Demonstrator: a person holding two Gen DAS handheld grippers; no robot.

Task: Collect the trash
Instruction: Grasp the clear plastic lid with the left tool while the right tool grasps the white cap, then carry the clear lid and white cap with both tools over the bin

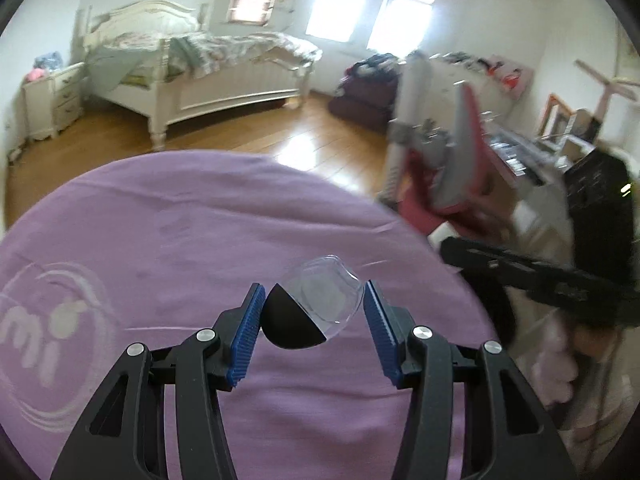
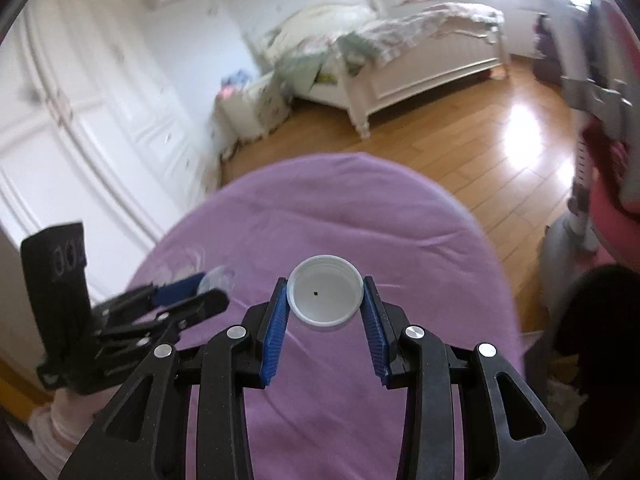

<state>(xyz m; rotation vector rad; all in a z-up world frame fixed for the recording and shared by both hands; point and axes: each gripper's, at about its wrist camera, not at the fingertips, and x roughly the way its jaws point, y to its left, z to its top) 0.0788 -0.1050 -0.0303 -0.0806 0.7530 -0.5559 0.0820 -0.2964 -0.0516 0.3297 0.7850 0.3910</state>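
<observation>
Both pieces grasped: left hand-held gripper [image 1: 314, 306] clamps clear capsule [image 1: 316, 300], right hand-held gripper [image 2: 325, 300] clamps white cap [image 2: 325, 297]; next, carry to bin.

Blue ribbed pads on black arms for the left gripper [image 1: 314, 304], and between them sits a capsule [image 1: 310, 314] that's half black, half clear. Over on the right gripper [image 2: 325, 300], same blue and black, there's a white cap [image 2: 325, 297] with one tiny dark speck. Underneath, a lilac cloth [image 1: 200, 216] with a pale white swirl logo, honey-brown wood floor [image 1: 256, 136] beyond.
</observation>
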